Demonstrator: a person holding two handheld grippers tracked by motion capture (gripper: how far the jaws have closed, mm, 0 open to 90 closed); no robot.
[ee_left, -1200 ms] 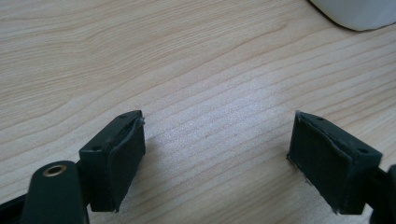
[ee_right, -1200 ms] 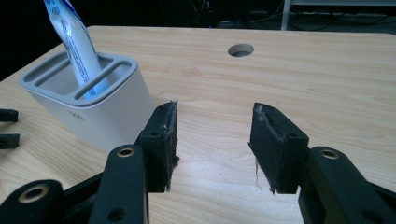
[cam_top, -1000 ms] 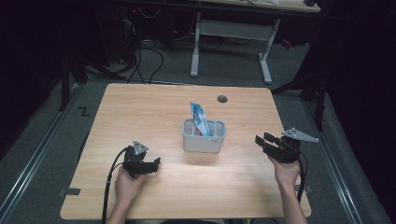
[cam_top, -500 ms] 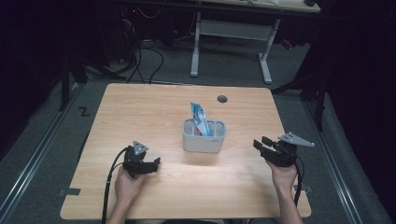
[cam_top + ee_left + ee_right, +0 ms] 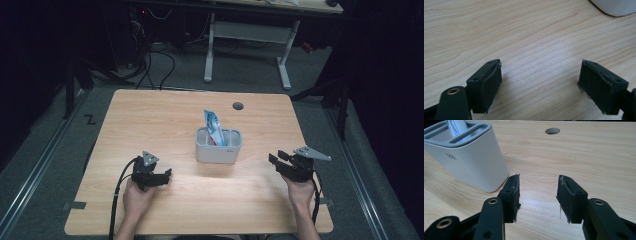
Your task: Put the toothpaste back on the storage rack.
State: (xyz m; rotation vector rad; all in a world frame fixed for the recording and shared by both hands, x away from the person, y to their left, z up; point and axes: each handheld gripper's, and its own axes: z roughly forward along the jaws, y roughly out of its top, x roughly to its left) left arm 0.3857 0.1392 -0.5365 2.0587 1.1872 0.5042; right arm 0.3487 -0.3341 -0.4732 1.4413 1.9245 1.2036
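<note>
High view: nearest me, the person's two hands rest at the front edge of the wooden table (image 5: 150, 115), each holding a gripper. The left gripper (image 5: 162, 176) sits low over the boards on the left, its jaws standing wide apart with bare wood between them, as the left gripper view shows. The right gripper (image 5: 275, 159) is on the far right, its jaws part-way apart with nothing between them, pointing toward the middle of the table. Between the two, a little farther back, stands the white holder (image 5: 218, 151), upright, split into compartments. A blue-and-white tube (image 5: 213, 127) pokes up from it, leaning slightly; I cannot tell which compartment it sits in. Both grippers are well apart from the holder. Behind it a round cable hole (image 5: 238, 106) is set in the tabletop.
</note>
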